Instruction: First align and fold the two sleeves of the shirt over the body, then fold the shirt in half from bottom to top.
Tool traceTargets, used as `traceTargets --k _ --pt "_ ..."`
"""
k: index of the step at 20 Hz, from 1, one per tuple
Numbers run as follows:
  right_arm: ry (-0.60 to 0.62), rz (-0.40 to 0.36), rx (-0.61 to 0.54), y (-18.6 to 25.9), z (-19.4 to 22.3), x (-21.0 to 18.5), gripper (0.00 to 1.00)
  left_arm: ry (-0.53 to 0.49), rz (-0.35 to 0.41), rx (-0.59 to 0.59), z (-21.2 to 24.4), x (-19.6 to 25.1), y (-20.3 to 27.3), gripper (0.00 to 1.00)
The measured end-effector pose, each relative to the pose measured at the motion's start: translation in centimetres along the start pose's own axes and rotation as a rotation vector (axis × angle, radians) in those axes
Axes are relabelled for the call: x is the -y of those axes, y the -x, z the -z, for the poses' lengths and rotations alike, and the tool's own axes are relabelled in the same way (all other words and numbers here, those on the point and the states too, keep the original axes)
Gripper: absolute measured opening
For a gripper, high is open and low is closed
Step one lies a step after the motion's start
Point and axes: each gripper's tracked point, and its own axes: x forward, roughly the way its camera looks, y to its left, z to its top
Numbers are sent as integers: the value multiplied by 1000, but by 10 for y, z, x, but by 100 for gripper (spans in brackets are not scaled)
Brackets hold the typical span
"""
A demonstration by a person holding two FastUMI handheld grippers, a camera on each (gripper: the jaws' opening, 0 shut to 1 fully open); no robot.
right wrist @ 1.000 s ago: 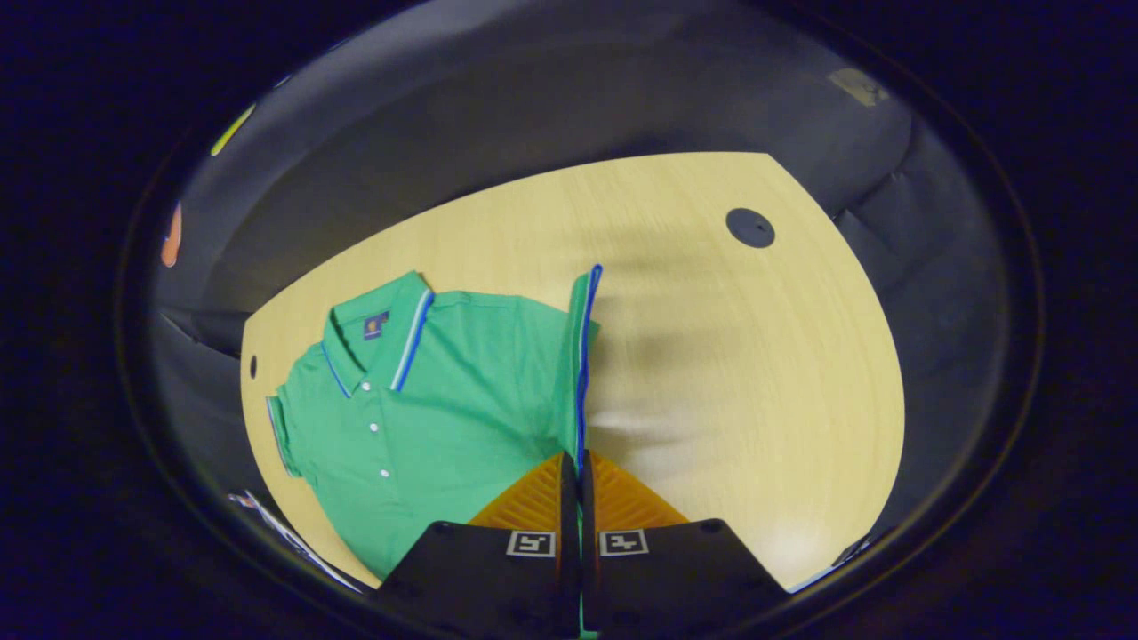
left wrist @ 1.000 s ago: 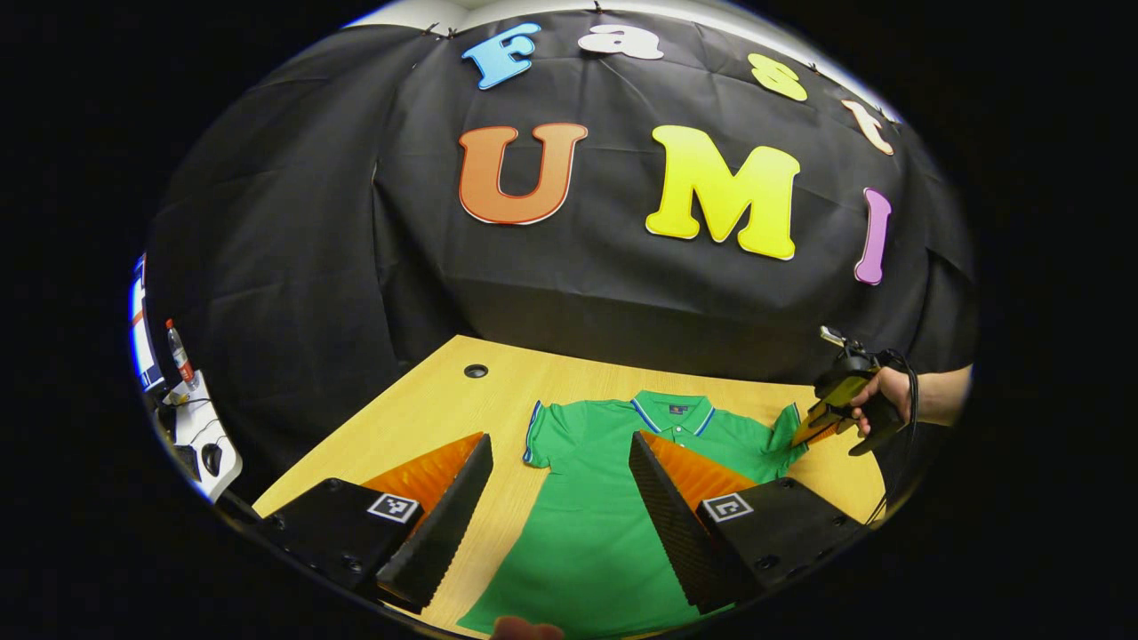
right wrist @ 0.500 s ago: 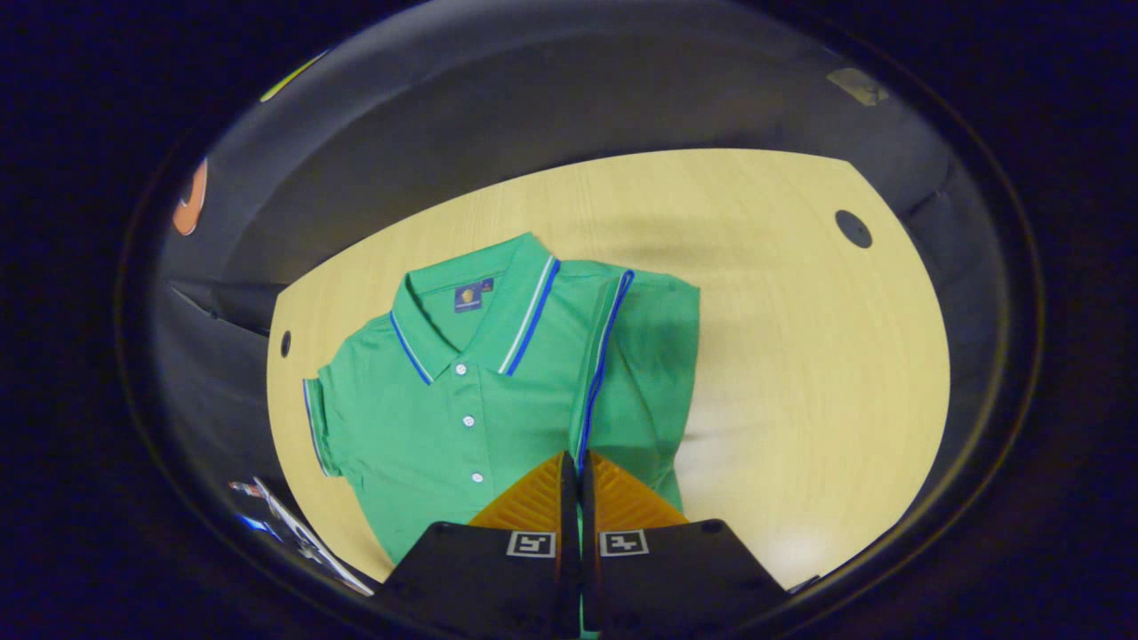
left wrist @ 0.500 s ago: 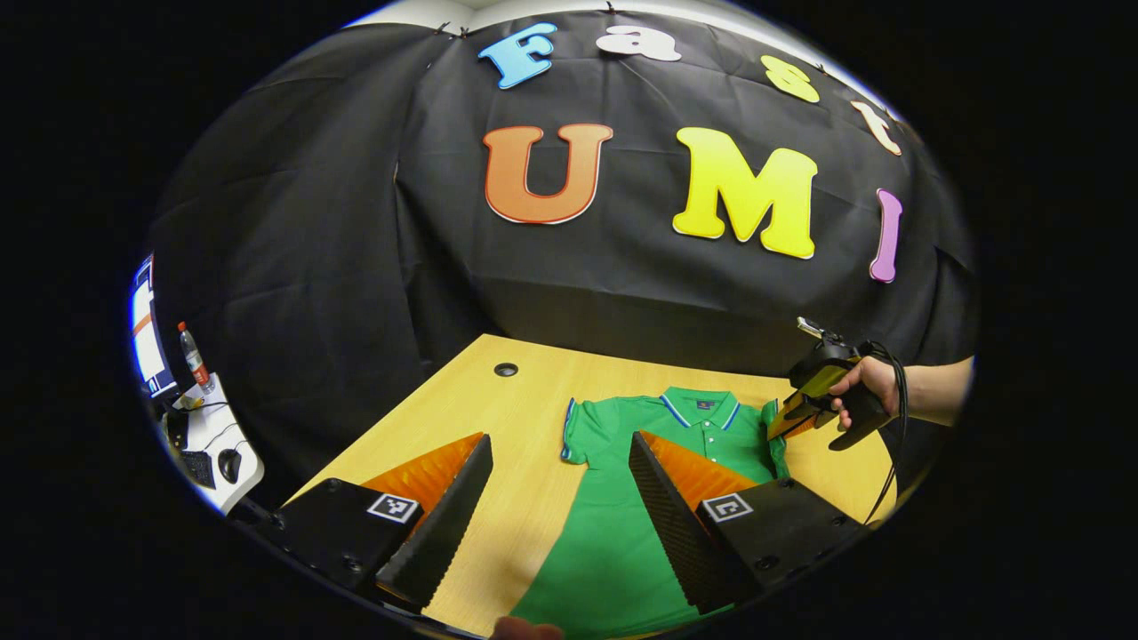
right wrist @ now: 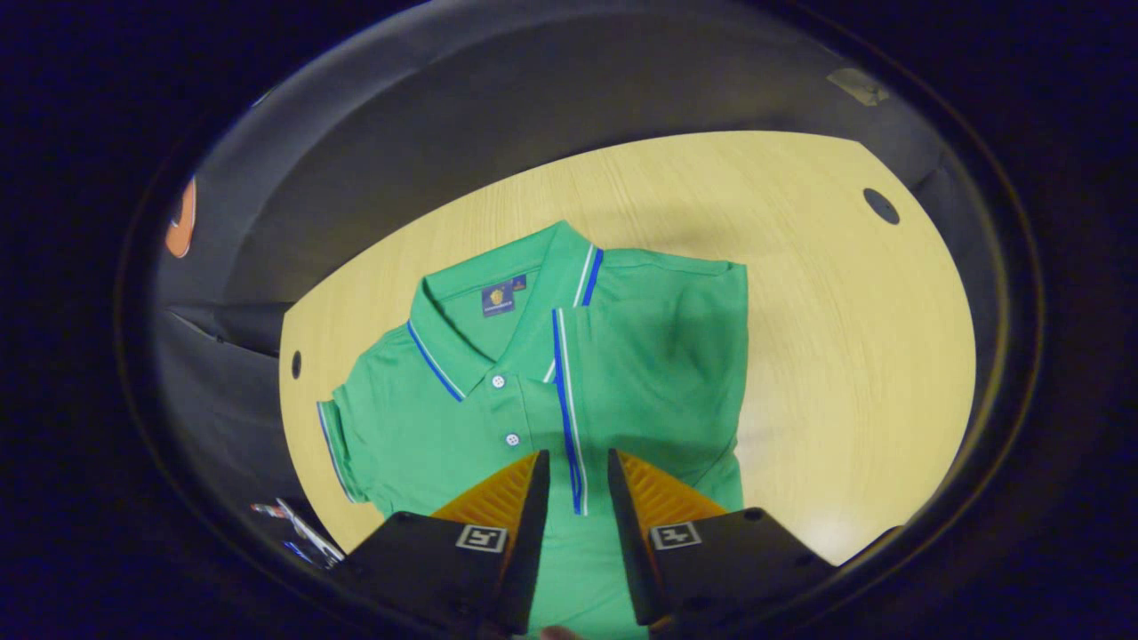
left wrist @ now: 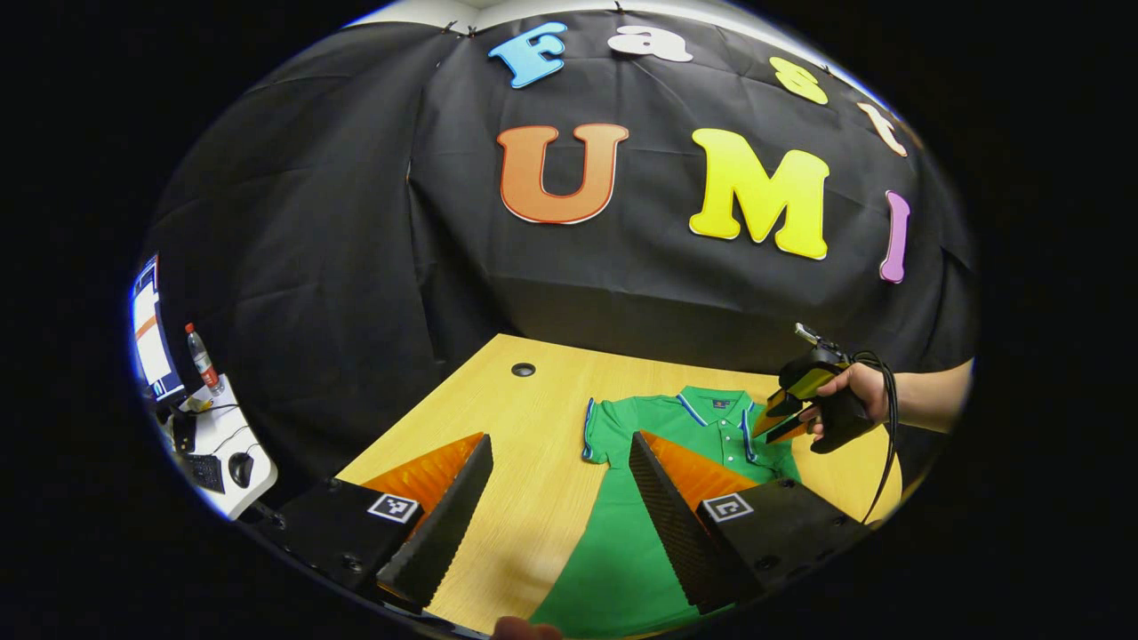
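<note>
In the left gripper view, the left gripper (left wrist: pixel 556 498) hangs with its fingers wide apart and holding nothing above the wooden table (left wrist: pixel 498 418), over the lower body of the green shirt (left wrist: pixel 640 533), whose collar (left wrist: pixel 716 402) lies on the far side, and beyond the collar's right the right gripper (left wrist: pixel 772 425) is held in a hand (left wrist: pixel 858 391). In the right gripper view, the right gripper (right wrist: pixel 573 498) has its fingers parted a little just above the shirt (right wrist: pixel 622 356), with the blue-edged cuff of the folded sleeve (right wrist: pixel 569 418) lying flat below the collar (right wrist: pixel 498 302), no longer pinched. To do this step well, I think it should lift straight up so the sleeve is not dragged, and the other sleeve (right wrist: pixel 342 444) must then be folded to meet it evenly.
</note>
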Motion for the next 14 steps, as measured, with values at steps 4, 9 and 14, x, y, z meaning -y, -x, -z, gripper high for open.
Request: traceTargets --k 4,9,14 --pt "24 -32 55 36 7 2 78 -30 63 16 -5 16 -8 99" --pt "192 -43 241 108 25 13 78 -45 116 12 -10 21 -23 99" --pt "384 -125 459 192 55 22 79 17 165 -32 -10 21 -49 99"
